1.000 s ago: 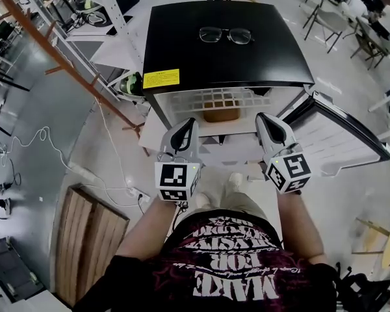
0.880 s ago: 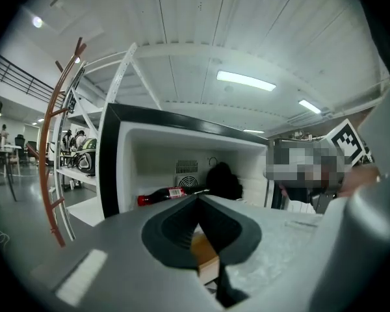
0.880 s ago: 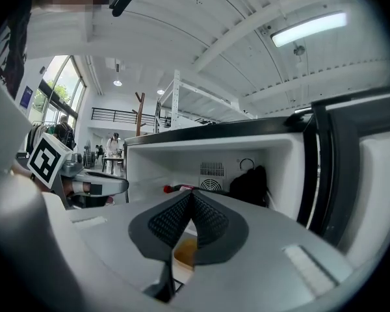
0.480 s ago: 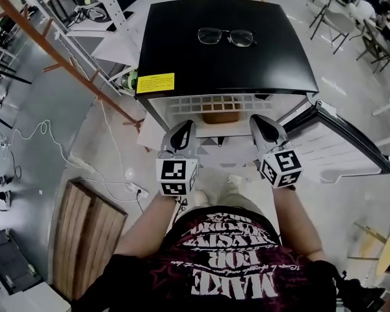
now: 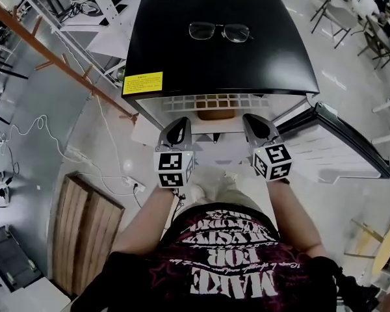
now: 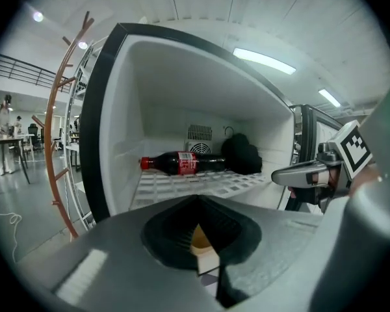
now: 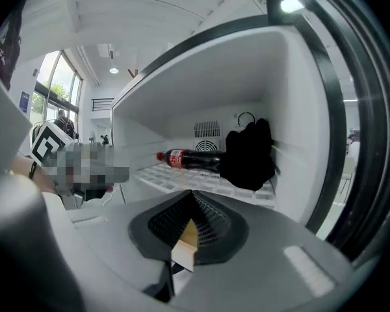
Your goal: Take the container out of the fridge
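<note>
The small fridge (image 5: 221, 51) stands open in front of me, black on top and white inside. A brown container (image 5: 216, 115) shows under the white wire shelf (image 5: 214, 102) in the head view. On that shelf lie a cola bottle (image 6: 182, 163) (image 7: 192, 158) and a black bundle (image 6: 242, 155) (image 7: 249, 153). My left gripper (image 5: 177, 127) (image 6: 198, 203) and right gripper (image 5: 255, 125) (image 7: 192, 197) hang side by side just outside the opening. Both are shut and hold nothing. They touch none of the things inside.
The fridge door (image 5: 338, 142) is swung open to the right, close to the right gripper. A pair of glasses (image 5: 220, 32) lies on the fridge top, near a yellow label (image 5: 142, 83). A wooden pallet (image 5: 91, 239) lies on the floor at the left.
Both grippers have edged a little nearer to the fridge's opening, and the head view has shifted slightly. Both stay shut; nothing inside has moved.
</note>
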`<action>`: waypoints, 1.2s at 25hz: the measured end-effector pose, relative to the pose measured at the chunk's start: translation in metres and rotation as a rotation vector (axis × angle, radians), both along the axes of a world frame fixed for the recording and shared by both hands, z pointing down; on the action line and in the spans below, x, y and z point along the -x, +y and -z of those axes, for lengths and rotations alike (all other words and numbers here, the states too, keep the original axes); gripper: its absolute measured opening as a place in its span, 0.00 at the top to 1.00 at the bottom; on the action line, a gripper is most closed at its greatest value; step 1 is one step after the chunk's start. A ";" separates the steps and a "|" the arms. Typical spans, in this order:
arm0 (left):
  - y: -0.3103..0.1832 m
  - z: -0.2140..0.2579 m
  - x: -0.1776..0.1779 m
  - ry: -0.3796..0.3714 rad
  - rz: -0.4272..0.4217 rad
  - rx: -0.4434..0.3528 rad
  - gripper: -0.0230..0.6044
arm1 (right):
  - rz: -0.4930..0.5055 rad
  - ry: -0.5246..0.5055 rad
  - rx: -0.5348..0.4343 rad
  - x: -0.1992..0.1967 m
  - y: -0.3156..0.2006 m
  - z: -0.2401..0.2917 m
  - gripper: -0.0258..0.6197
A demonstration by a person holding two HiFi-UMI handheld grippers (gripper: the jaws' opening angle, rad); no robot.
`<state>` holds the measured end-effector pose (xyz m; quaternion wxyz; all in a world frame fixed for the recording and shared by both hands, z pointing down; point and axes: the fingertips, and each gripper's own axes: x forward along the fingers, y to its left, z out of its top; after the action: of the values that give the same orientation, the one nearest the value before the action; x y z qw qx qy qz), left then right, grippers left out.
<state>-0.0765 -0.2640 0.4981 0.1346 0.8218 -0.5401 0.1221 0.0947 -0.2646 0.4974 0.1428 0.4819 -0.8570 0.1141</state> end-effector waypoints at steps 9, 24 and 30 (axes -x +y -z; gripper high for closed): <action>-0.006 -0.025 -0.010 0.005 0.000 0.067 0.96 | -0.028 0.007 0.097 -0.009 -0.008 -0.033 0.92; -0.014 -0.064 -0.013 0.023 0.016 0.186 0.96 | -0.077 0.010 0.223 -0.011 -0.017 -0.084 0.92; -0.016 -0.076 -0.014 0.016 0.018 0.210 0.96 | -0.096 0.035 0.257 -0.014 -0.023 -0.107 0.92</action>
<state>-0.0626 -0.2802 0.5740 0.2252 0.7991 -0.5308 0.1700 0.1088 -0.2878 0.6045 0.2124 0.5022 -0.8086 0.2211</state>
